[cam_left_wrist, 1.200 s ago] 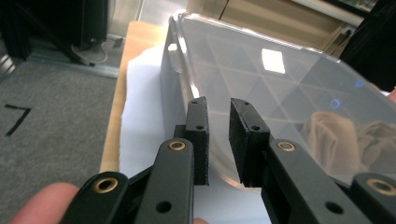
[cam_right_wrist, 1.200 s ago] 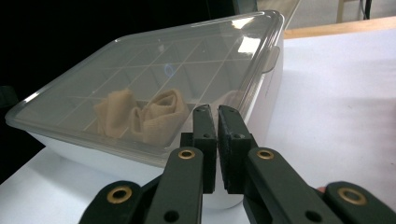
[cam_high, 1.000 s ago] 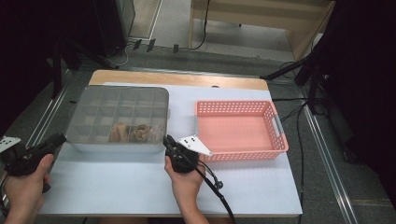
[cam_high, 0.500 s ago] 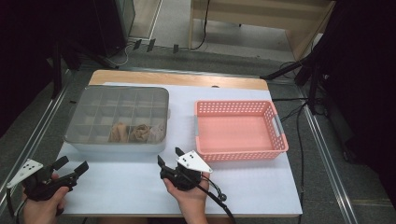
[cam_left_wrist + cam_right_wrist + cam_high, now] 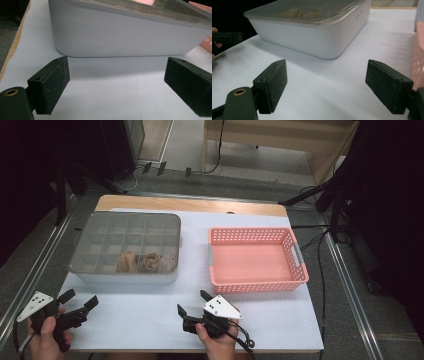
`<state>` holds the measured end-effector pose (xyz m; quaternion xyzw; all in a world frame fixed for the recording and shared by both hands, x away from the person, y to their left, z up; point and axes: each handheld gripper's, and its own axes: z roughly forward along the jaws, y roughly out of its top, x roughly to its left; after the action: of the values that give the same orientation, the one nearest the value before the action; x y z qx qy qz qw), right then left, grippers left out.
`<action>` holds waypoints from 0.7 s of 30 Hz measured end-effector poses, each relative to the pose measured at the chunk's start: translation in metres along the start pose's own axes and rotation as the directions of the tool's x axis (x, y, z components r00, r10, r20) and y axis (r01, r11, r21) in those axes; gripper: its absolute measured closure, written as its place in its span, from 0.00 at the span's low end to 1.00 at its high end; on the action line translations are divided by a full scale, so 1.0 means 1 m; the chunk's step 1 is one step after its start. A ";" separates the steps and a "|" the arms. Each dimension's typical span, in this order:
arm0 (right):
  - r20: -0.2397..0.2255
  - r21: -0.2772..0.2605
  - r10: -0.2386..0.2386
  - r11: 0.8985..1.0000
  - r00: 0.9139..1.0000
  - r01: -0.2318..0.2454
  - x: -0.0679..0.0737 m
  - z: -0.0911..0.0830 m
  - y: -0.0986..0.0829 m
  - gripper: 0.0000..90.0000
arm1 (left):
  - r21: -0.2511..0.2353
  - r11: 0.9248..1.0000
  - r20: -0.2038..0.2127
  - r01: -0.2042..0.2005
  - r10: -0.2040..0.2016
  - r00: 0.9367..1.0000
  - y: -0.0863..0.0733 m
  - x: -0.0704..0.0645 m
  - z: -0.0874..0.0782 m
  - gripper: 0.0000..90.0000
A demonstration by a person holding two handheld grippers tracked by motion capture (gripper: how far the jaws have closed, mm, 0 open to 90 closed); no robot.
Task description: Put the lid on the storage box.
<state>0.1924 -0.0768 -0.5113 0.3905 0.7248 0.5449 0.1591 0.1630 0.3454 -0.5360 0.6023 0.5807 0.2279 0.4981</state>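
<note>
Near the lidded box, both tools gape

Both grippers low, fingers spread wide.

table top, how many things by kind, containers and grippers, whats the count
Lidded grey compartment box with brownish items inside: 1
Empty pink perforated plastic basket: 1
Black two-jaw grippers, both open: 2, the left gripper and the right gripper
Total: 4
</note>
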 end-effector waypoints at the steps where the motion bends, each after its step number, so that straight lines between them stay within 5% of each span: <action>1: -0.001 -0.003 0.001 1.000 1.000 -0.001 -0.002 -0.003 -0.001 0.19 | -0.001 1.000 0.003 0.006 -0.006 1.000 0.000 0.000 0.000 0.07; 13: 0.042 -0.033 0.005 0.999 0.999 -0.003 -0.029 -0.038 -0.016 0.19 | 0.007 1.000 0.018 0.003 -0.003 1.000 0.000 0.001 0.001 0.07; 21: 0.085 -0.054 0.049 0.998 0.995 -0.045 -0.051 -0.064 -0.029 0.19 | 0.012 1.000 0.033 0.000 0.000 0.999 0.000 0.001 0.001 0.07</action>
<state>0.1717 -0.1604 -0.5251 0.4264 0.6933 0.5498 0.1877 0.1642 0.3462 -0.5366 0.6088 0.5739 0.2146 0.5040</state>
